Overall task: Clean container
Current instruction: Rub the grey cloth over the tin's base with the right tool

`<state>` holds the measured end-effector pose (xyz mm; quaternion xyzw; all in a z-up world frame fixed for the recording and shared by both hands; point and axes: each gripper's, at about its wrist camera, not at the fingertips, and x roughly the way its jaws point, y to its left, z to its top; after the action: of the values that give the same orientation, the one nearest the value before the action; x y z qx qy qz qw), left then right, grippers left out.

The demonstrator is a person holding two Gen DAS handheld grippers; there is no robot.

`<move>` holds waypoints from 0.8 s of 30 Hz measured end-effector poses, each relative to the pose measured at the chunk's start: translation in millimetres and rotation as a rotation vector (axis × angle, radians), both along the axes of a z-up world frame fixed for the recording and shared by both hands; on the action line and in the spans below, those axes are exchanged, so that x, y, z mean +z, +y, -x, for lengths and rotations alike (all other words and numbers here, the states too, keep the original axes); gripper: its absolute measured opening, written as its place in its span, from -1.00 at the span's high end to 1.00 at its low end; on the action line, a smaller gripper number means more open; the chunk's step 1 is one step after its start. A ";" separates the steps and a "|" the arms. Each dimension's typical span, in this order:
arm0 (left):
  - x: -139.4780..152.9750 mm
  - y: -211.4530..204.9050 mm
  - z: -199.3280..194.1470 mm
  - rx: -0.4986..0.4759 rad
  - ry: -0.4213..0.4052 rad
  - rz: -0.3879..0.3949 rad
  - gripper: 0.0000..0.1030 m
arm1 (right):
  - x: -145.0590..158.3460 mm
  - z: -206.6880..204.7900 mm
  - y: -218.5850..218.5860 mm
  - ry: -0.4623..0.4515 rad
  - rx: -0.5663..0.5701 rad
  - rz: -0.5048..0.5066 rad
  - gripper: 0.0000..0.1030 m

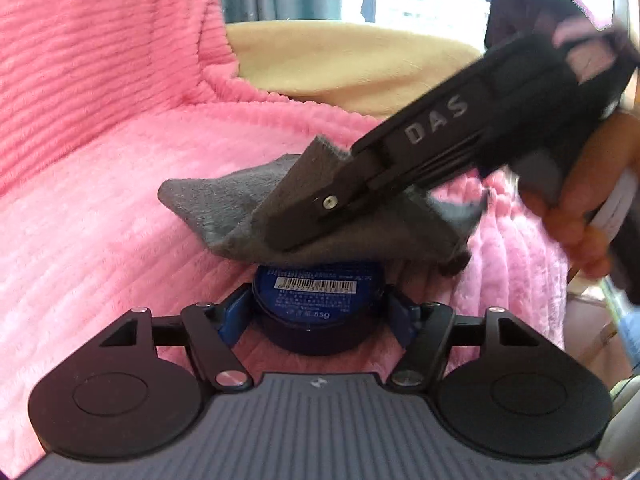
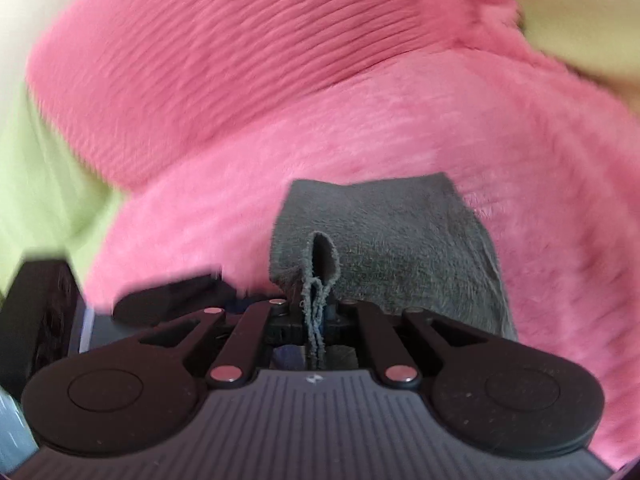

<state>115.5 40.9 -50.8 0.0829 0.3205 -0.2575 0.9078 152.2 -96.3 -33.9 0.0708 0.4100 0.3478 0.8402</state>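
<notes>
My left gripper (image 1: 318, 312) is shut on a small round blue container (image 1: 318, 300) with a barcode label facing the camera. My right gripper (image 1: 292, 236) comes in from the upper right, shut on a grey cloth (image 1: 240, 208) and pressing it onto the far side of the container. In the right wrist view the right gripper (image 2: 316, 312) pinches a fold of the grey cloth (image 2: 392, 240); the cloth hides the container there, and part of the left gripper (image 2: 172, 292) shows at the left.
A pink ribbed plush blanket (image 1: 100, 160) lies under and behind everything. A beige cushion (image 1: 340, 60) is beyond it, with a window behind. The person's hand (image 1: 580, 208) holds the right gripper. A light green surface (image 2: 40, 184) is at the left.
</notes>
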 end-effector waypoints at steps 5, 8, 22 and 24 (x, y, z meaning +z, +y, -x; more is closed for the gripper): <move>0.0 -11.0 10.1 0.006 -0.044 -0.100 -0.34 | 8.7 24.1 26.1 -0.023 0.148 0.188 0.92; -0.7 -12.6 12.2 0.003 -0.050 -0.117 -0.34 | 4.4 18.4 31.4 -0.018 0.175 0.197 0.95; -2.9 -10.9 8.4 0.029 -0.013 -0.092 -0.33 | -6.0 17.1 28.6 -0.132 0.003 0.087 1.00; -3.0 -11.0 8.5 0.031 -0.014 -0.093 -0.33 | -8.6 12.9 23.1 -0.126 -0.043 0.057 1.00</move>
<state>107.0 29.9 -53.9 0.1221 0.3269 -0.2277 0.9090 139.3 -73.1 -42.4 0.0337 0.3644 0.3219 0.8732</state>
